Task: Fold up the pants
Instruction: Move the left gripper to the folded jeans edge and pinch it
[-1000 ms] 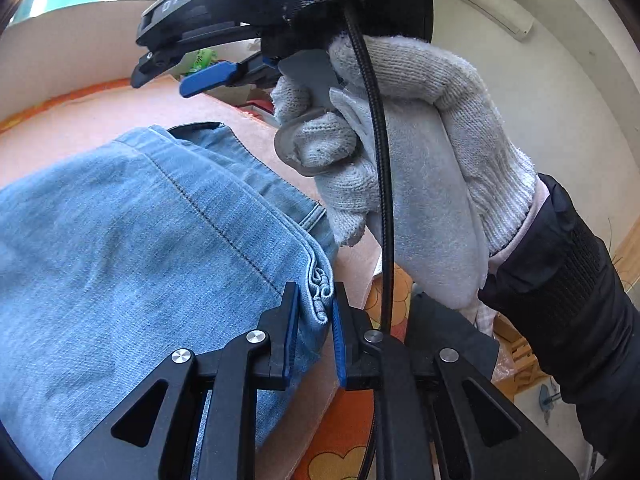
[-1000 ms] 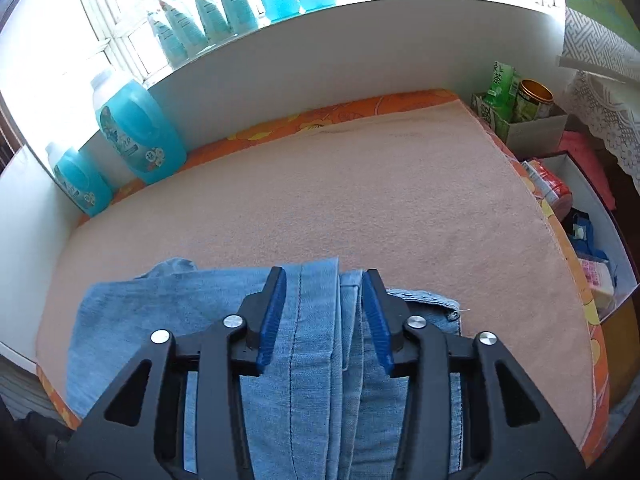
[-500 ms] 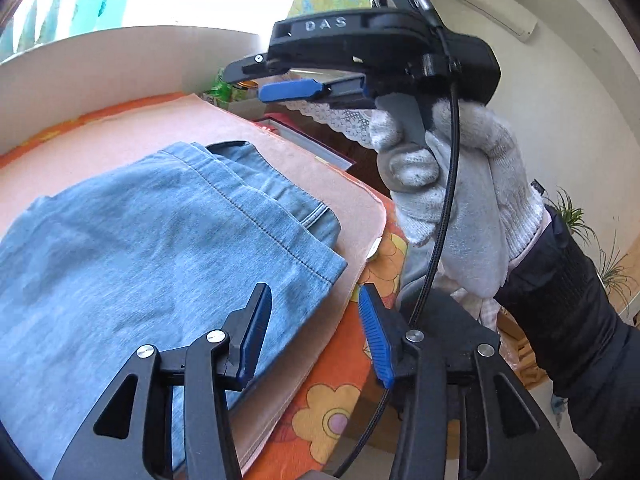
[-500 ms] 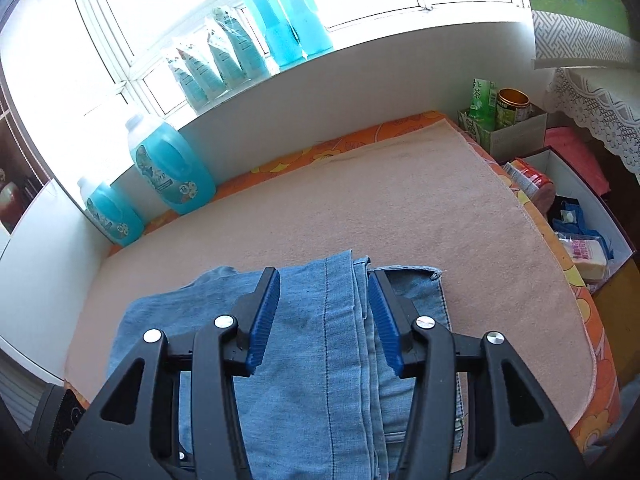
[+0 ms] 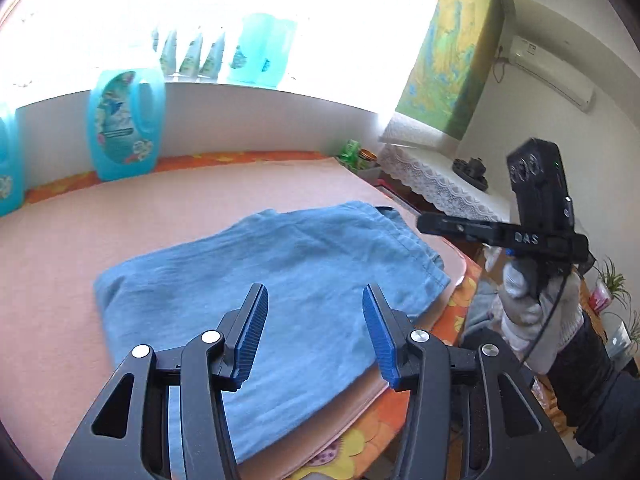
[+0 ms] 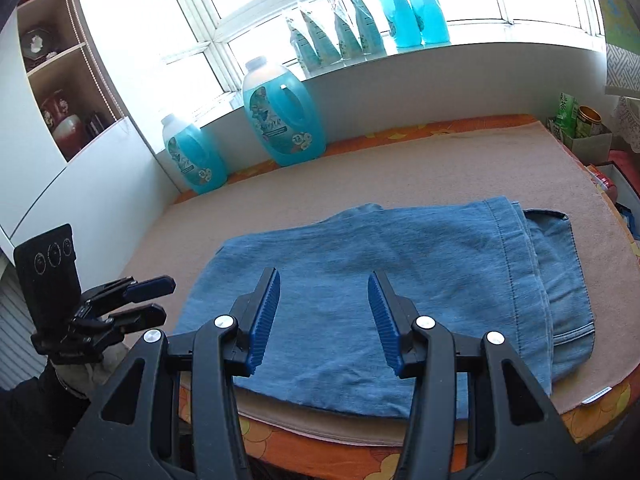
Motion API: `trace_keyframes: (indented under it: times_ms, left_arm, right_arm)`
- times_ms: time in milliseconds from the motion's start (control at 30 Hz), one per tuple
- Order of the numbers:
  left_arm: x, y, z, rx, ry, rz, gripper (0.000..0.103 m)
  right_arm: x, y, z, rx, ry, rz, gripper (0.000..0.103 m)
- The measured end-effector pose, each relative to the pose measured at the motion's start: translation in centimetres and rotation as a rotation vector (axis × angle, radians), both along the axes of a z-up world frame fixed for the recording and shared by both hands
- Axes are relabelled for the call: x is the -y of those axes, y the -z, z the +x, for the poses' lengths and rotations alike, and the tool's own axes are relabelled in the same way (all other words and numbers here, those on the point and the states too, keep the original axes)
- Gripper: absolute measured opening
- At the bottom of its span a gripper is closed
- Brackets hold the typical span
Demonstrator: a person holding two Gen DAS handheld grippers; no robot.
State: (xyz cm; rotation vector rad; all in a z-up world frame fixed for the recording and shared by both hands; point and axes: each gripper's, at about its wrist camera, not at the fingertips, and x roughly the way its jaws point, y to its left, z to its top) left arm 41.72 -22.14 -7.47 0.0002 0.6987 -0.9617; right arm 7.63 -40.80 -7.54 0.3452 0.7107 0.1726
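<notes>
Both grippers hang clear of a pair of blue jeans [image 6: 404, 292] lying folded into a compact stack on the pink towel [image 6: 460, 168] that covers the table, near its front edge. A second ago the left gripper [image 5: 316, 330] was clamped on the denim's hem; its jaws have just been opening, and now nothing sits between the blue pads, which stand moderately apart above the cloth. The right gripper [image 6: 324, 318], half open throughout, has likewise pulled back from the stack and grips nothing. Each view now takes in the whole bundle instead of a close-up seam, with the waistband layers showing at the stack's right side. The release and retreat suggest the fold is finished, or nearly so. Blue detergent bottles [image 6: 284, 112] line the windowsill behind.
</notes>
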Motion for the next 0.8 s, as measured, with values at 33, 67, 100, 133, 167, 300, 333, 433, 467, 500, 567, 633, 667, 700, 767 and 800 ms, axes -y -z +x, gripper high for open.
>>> trace_keyframes:
  times_ms: [33,67,100,133,167,300,333,433,467,500,567,633,667,700,767,800]
  left_arm:
    - [-1.5,0.1,0.9,-0.003,-0.041,-0.006,0.048]
    - [-3.1,0.0,1.7,-0.009,-0.076,-0.017,0.048]
    - [-4.4,0.2,2.6,-0.013,-0.108,-0.029,0.048]
    - [-5.7,0.3,3.4,-0.014,-0.142,-0.033,0.048]
    - [-6.7,0.6,4.3,-0.015,-0.182,-0.032,0.048]
    - [-9.7,1.6,7.5,-0.05,-0.262,-0.025,0.048]
    - [-10.1,1.9,8.3,-0.068,-0.268,-0.029,0.048]
    - [-11.1,3.1,10.4,-0.135,-0.279,-0.043,0.048]
    - [-11.2,3.6,11.1,-0.166,-0.277,-0.047,0.048]
    - [-11.2,4.2,11.8,-0.201,-0.283,-0.06,0.048]
    - [-11.2,5.3,13.1,-0.265,-0.286,-0.078,0.048]
    - [-10.6,6.7,14.2,-0.316,-0.286,-0.085,0.048]
    - [-10.2,7.4,14.8,-0.347,-0.284,-0.086,0.048]
    - [-9.8,8.1,15.2,-0.371,-0.288,-0.082,0.048]
    - [-8.9,9.3,15.8,-0.406,-0.283,-0.072,0.048]
    - [-8.6,9.8,16.1,-0.427,-0.278,-0.074,0.048]
  right_arm:
    - [-1.4,0.1,-0.1,-0.001,-0.017,-0.001,0.048]
    - [-2.8,0.3,-0.2,-0.003,-0.037,-0.004,0.048]
    - [-4.1,0.5,-0.2,-0.006,-0.056,-0.01,0.048]
    - [-5.5,0.7,-0.3,-0.009,-0.074,-0.018,0.048]
    - [-6.8,0.8,-0.2,-0.013,-0.091,-0.028,0.048]
    - [-11.9,1.4,-0.1,-0.019,-0.159,-0.072,0.048]
    - [-13.0,1.6,0.0,-0.023,-0.172,-0.08,0.048]
    - [-16.2,2.4,0.2,-0.027,-0.202,-0.126,0.05]
    - [-17.2,2.8,0.3,-0.027,-0.209,-0.14,0.052]
    - [-18.2,3.2,0.5,-0.029,-0.218,-0.145,0.057]
    - [-20.0,4.0,0.9,-0.041,-0.246,-0.144,0.062]
    - [-22.0,4.8,1.4,-0.045,-0.263,-0.168,0.062]
    - [-23.1,5.2,1.7,-0.043,-0.268,-0.192,0.062]
    - [-24.0,5.6,1.8,-0.041,-0.268,-0.216,0.062]
    - [-25.7,6.3,2.1,-0.04,-0.277,-0.247,0.062]
    - [-26.5,6.7,2.2,-0.042,-0.287,-0.26,0.062]
